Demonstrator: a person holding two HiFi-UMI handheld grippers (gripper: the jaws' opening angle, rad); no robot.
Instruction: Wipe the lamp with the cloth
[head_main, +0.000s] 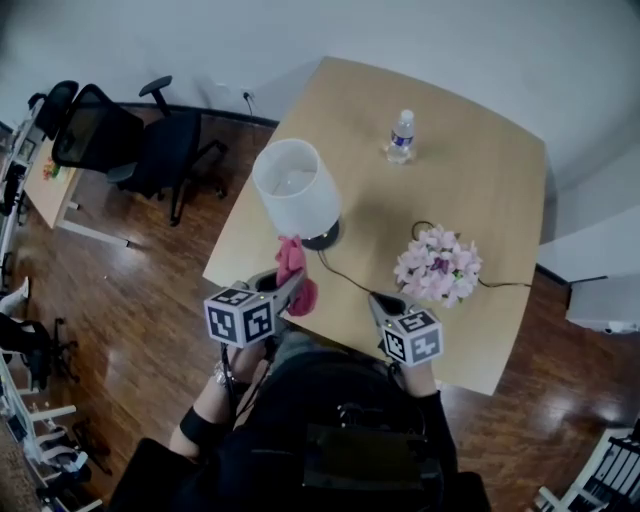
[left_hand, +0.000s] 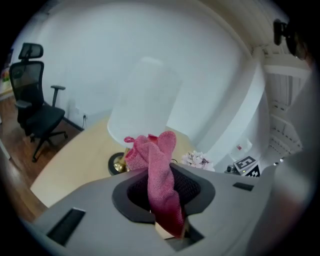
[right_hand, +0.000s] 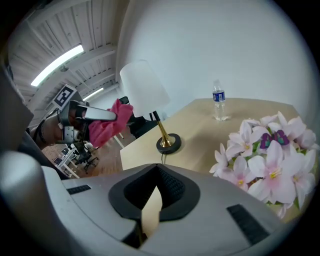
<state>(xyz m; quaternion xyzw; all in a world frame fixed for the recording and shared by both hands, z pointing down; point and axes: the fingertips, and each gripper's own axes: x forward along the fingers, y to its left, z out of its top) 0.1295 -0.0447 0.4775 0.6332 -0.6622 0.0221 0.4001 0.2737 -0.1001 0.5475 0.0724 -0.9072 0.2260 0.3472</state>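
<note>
A table lamp with a white shade (head_main: 296, 188) (left_hand: 144, 102) (right_hand: 144, 88), a brass stem and a black round base (head_main: 323, 238) (right_hand: 168, 143) stands near the table's left edge. My left gripper (head_main: 292, 282) (left_hand: 167, 200) is shut on a pink cloth (head_main: 295, 274) (left_hand: 160, 175) (right_hand: 107, 127), which bunches out past the jaws, close to the lower rim of the shade. My right gripper (head_main: 378, 303) (right_hand: 150, 207) is shut with nothing in it, over the table's near edge, right of the lamp's black cord (head_main: 345, 275).
On the wooden table (head_main: 480, 210) stand a bunch of pink artificial flowers (head_main: 437, 264) (right_hand: 270, 160) and, at the far side, a water bottle (head_main: 401, 136) (right_hand: 218, 101). Black office chairs (head_main: 130, 145) (left_hand: 35, 100) stand on the wood floor to the left.
</note>
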